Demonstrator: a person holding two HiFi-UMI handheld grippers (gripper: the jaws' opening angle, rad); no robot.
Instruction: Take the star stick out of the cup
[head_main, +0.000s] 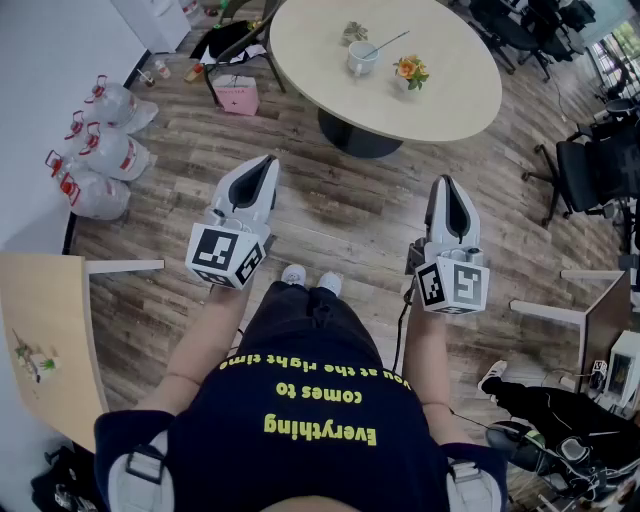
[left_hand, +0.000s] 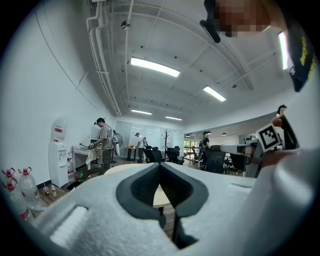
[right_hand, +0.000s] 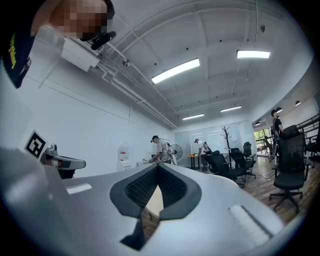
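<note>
Leaning in the cup (head_main: 362, 58) on the surface (head_main: 450, 100): star stick (head_main: 388, 42). Seems light, thin, stiff; pinch just above the cup's rim. Well short of the cup: left tongs (head_main: 267, 162), right tongs (head_main: 444, 182), both closed, empty.

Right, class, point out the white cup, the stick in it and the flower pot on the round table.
white cup (head_main: 360, 62): head view, its side wall.
stick (head_main: 390, 41): head view, mid-shaft.
flower pot (head_main: 410, 69): head view, the orange blooms.

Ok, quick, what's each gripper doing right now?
Left gripper: shut, holding nothing.
Right gripper: shut, holding nothing.
</note>
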